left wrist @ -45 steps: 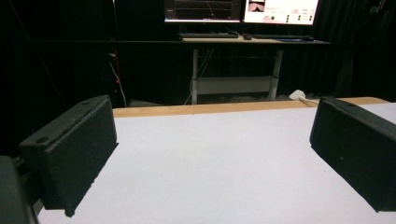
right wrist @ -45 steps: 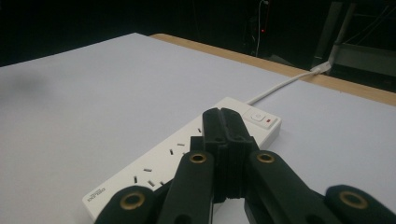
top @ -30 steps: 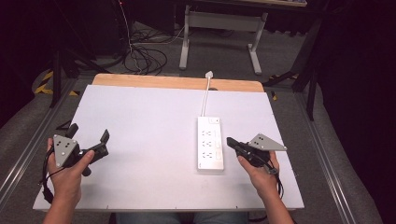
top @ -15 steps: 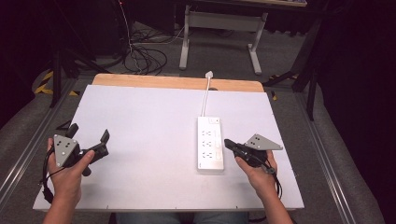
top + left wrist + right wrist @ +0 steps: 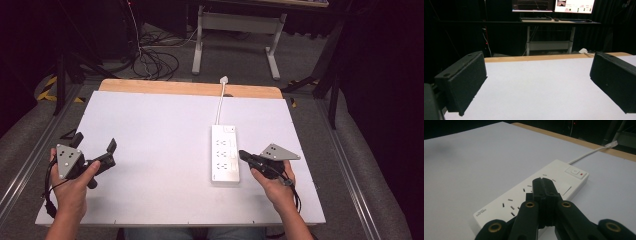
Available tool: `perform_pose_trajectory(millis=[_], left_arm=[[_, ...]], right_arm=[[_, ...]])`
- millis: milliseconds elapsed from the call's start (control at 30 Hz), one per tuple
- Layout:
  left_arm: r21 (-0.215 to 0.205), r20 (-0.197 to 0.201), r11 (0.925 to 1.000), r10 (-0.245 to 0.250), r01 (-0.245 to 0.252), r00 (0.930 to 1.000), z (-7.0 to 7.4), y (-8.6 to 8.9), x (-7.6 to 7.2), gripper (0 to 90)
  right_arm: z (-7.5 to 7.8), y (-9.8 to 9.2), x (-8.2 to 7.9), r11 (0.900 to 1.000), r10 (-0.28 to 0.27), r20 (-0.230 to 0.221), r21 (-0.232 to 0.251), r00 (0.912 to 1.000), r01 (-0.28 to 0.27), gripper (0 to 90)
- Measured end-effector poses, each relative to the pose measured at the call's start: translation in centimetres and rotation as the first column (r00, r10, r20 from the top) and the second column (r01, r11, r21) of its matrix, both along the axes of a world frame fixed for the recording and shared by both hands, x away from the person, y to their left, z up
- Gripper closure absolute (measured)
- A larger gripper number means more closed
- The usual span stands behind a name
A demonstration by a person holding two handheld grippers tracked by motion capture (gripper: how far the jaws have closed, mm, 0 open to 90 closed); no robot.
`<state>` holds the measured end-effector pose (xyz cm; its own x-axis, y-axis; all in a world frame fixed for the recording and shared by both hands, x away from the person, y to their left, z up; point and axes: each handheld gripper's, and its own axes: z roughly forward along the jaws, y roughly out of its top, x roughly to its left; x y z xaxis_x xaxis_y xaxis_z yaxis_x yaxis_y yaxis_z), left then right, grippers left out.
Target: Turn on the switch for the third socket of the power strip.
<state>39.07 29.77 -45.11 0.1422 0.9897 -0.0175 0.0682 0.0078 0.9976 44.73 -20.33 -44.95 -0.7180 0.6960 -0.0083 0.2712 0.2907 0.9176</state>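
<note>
The person is holding the left gripper (image 5: 94,146) over the table's (image 5: 150,120) near left corner, its jaws standing wide apart around nothing. The right gripper (image 5: 243,155), jaws pressed together and gripping nothing, is hovering just above the white power strip (image 5: 224,159) (lying right of centre, its cord (image 5: 219,102) running to the far edge).

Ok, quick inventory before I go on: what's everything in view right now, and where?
power strip: one, white, right of table centre, red light by its switch
cord: one, white, runs from the strip over the far edge
table: one, white top, wooden strip along far edge
desk with monitors: one, beyond the table
floor cables: black tangle, far left
left gripper: black, jaws open, near left
right gripper: black, jaws shut, at the strip's right edge
</note>
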Motion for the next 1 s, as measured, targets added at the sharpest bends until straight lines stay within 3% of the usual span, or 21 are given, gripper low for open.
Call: perform_pose_trajectory(millis=[433,1000], left_arm=[[-0.007,0.000,1.0000,0.001,-0.001,1.0000,0.01,0.07,0.00,1.2],[-0.006,0.002,1.0000,0.007,-0.007,1.0000,0.02,0.14,-0.04,1.2]], right_arm=[[-0.47,0.52,0.13,0.999,0.018,-0.026,-0.037,0.9995,-0.019,90.0],[-0.53,0.72,0.17,0.999,0.023,-0.041,-0.043,0.9989,-0.025,90.0]])
